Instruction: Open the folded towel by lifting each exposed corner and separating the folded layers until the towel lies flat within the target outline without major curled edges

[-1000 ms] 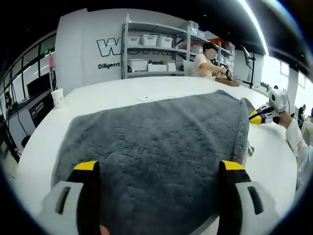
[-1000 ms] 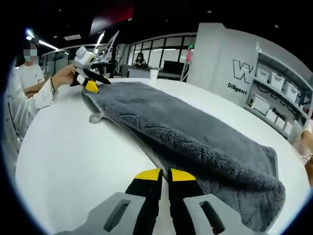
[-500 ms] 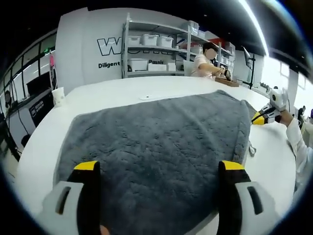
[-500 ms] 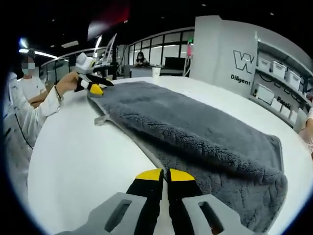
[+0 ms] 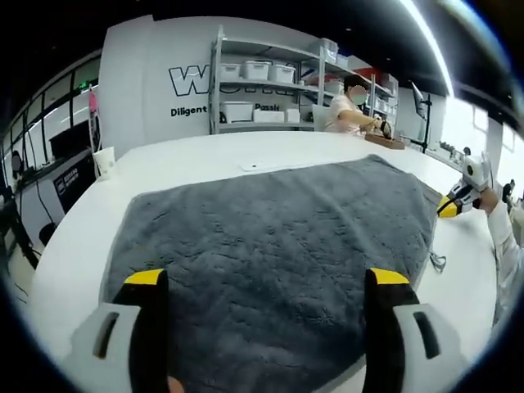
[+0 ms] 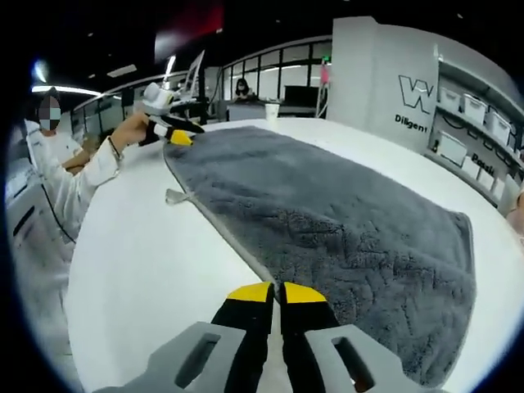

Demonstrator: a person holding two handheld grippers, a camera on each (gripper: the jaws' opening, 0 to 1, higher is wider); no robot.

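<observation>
1. Towel (image 5: 270,237) is now lying spread in one layer across the white table (image 6: 139,270); the fold seen a moment ago is gone.
2. Left tongs (image 5: 266,282) are hovering wide open, holding nothing, over its 6 o'clock edge.
3. Right tongs (image 6: 276,292) are staying pinched together, apparently empty.

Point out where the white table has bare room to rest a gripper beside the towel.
Bare table lies between the grey towel's near edge and the right gripper. More lies beyond the towel, toward the paper cup. The towel takes up the middle.
</observation>
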